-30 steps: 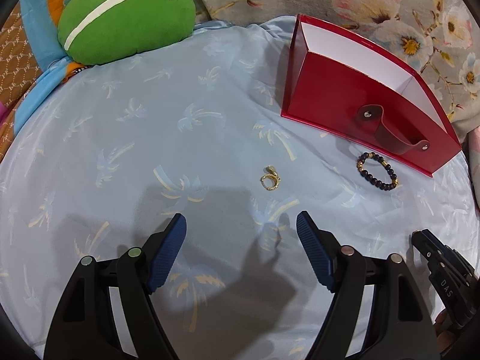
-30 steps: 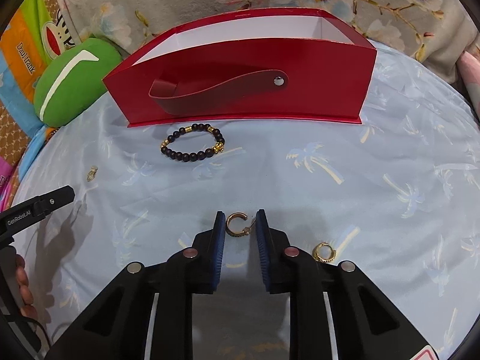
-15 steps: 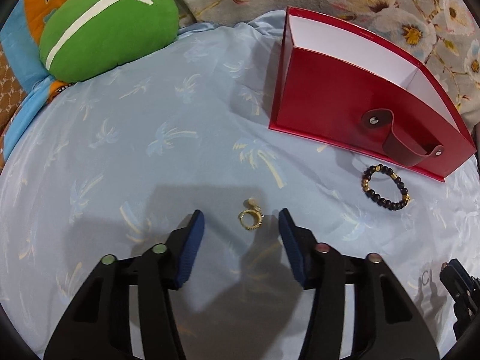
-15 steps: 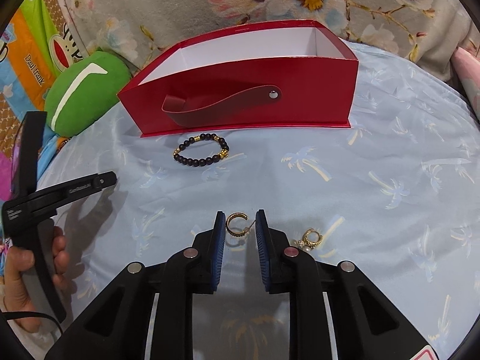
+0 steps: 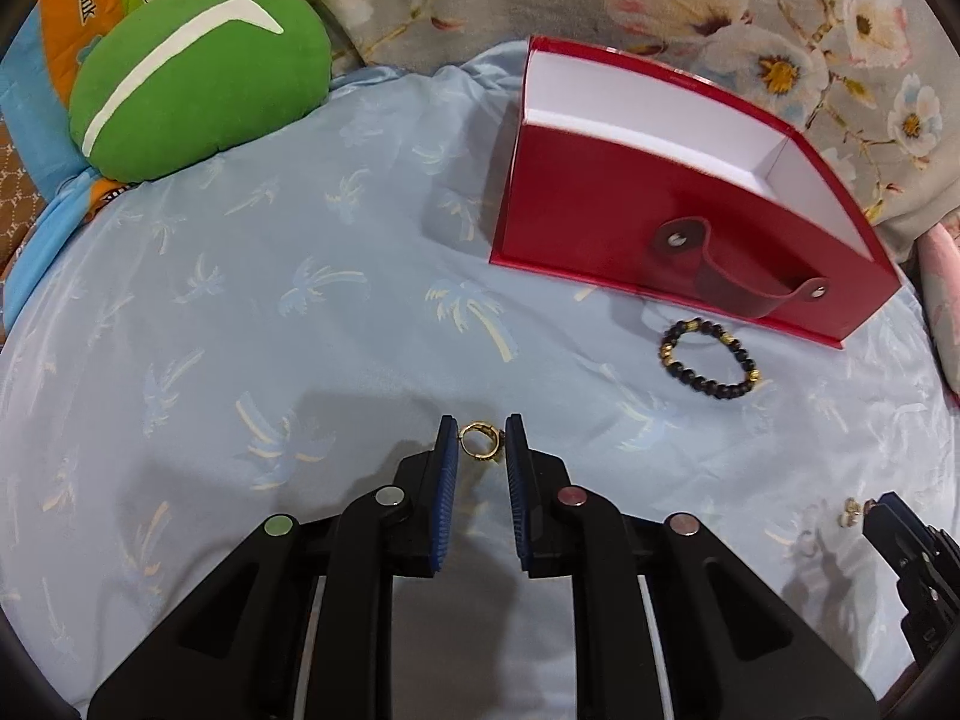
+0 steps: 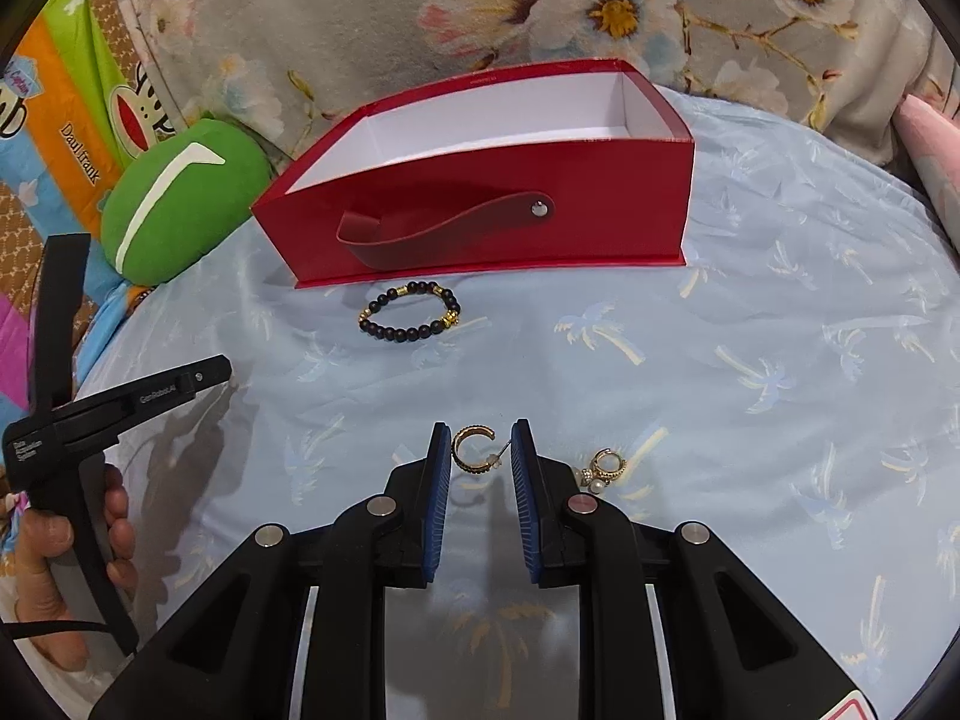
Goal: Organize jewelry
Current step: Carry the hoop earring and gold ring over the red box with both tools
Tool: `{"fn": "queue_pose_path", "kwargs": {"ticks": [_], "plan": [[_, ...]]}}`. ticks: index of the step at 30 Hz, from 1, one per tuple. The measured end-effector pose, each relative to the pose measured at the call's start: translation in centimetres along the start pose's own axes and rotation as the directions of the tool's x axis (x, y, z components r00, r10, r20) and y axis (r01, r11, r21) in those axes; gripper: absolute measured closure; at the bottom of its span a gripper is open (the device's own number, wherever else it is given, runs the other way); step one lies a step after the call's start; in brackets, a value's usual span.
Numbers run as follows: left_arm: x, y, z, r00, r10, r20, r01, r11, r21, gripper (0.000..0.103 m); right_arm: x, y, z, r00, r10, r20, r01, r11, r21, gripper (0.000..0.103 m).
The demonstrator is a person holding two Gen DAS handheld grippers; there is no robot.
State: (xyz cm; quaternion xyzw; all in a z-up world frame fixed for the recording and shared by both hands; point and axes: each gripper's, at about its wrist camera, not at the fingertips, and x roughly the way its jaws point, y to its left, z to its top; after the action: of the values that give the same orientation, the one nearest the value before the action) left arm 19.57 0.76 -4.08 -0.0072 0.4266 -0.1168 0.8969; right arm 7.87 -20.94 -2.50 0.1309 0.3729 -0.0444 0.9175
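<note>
In the left wrist view a small gold hoop earring (image 5: 479,443) sits between the tips of my left gripper (image 5: 479,427), whose jaws are closing and touch it on both sides, just over the light blue palm-print cloth (image 5: 300,300). My right gripper (image 6: 480,433) is shut on a gold C-shaped hoop earring (image 6: 473,450), held a little above the cloth with its shadow beneath. A black and gold bead bracelet (image 5: 711,360) (image 6: 411,315) lies in front of the open red box (image 5: 600,228) (image 6: 480,228). A gold earring with pearls (image 6: 603,468) lies just right of my right fingers.
A green cushion (image 5: 192,78) (image 6: 180,198) rests at the back left, with flowered fabric (image 6: 420,18) behind the box. A hand (image 6: 54,546) holding the left gripper's body shows at the left of the right wrist view.
My left gripper moved forward to the small hoop earring and its jaws closed from wide to narrow around it. The right gripper rose slightly, still holding the C-shaped earring.
</note>
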Motion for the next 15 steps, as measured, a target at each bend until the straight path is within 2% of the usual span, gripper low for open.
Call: {"fn": "queue_pose_path", "kwargs": {"ticks": [8, 15], "plan": [[-5.2, -1.2, 1.6, 0.995, -0.045, 0.088, 0.042, 0.998, 0.040, 0.088, -3.3, 0.4, 2.0, 0.996, 0.024, 0.084, -0.023, 1.000, -0.015, 0.084], [-8.9, -3.6, 5.3, 0.975, -0.089, 0.201, 0.066, 0.991, 0.120, 0.088, -5.7, 0.2, 6.4, 0.982, 0.035, 0.187, -0.026, 0.999, -0.047, 0.084]]}}
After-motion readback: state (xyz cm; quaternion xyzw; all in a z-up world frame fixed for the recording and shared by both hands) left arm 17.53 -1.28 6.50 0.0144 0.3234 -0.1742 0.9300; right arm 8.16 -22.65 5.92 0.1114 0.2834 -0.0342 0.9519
